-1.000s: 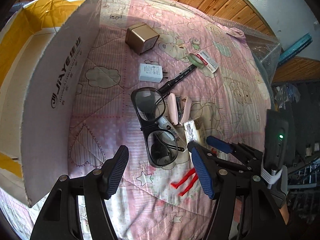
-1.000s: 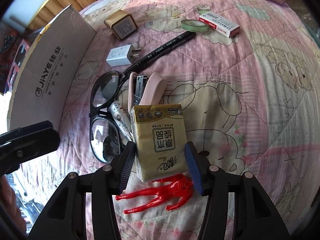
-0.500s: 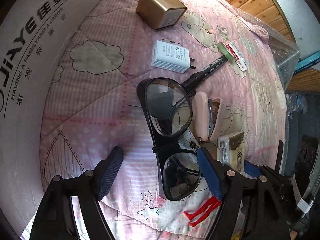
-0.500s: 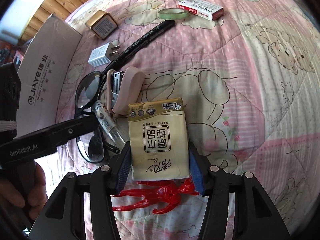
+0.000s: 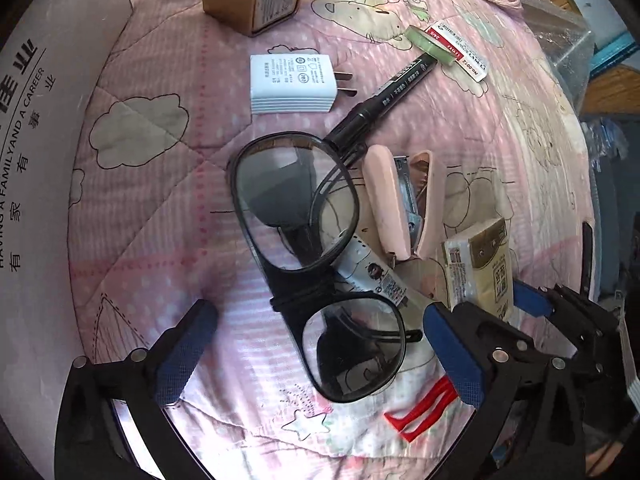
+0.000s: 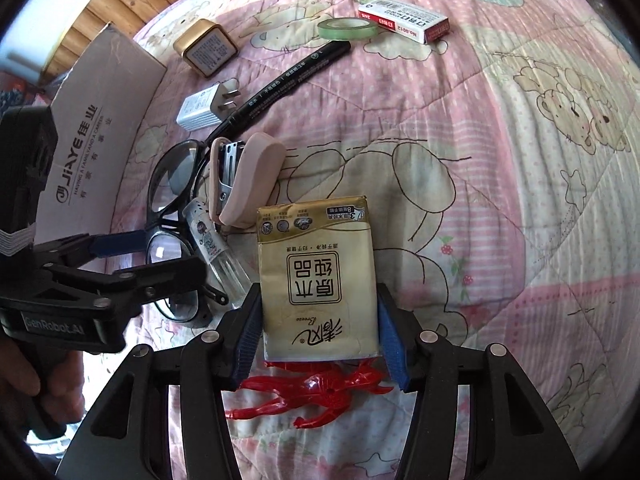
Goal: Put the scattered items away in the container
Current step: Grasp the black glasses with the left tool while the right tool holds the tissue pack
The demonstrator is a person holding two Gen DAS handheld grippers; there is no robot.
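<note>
Tidying barely begun: everything is on the bed.

Your right hand-held gripper (image 6: 318,338) clamps the gold paper tissue packet (image 6: 318,280); your left hand-held gripper (image 5: 316,354) hangs wide around the black-framed glasses (image 5: 316,260). The white cardboard box (image 6: 100,132) awaits beside them.

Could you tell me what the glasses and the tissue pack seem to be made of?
Glasses: probably glossy black plastic frame with clear lenses, which show reflections. Tissue pack: thin shiny film wrapper, gold and cream, creased near its top edge.

Pink cartoon quilt (image 6: 500,128) under glasses (image 5: 312,256), marker (image 5: 384,100), charger (image 5: 292,84), stapler (image 5: 404,204).
</note>
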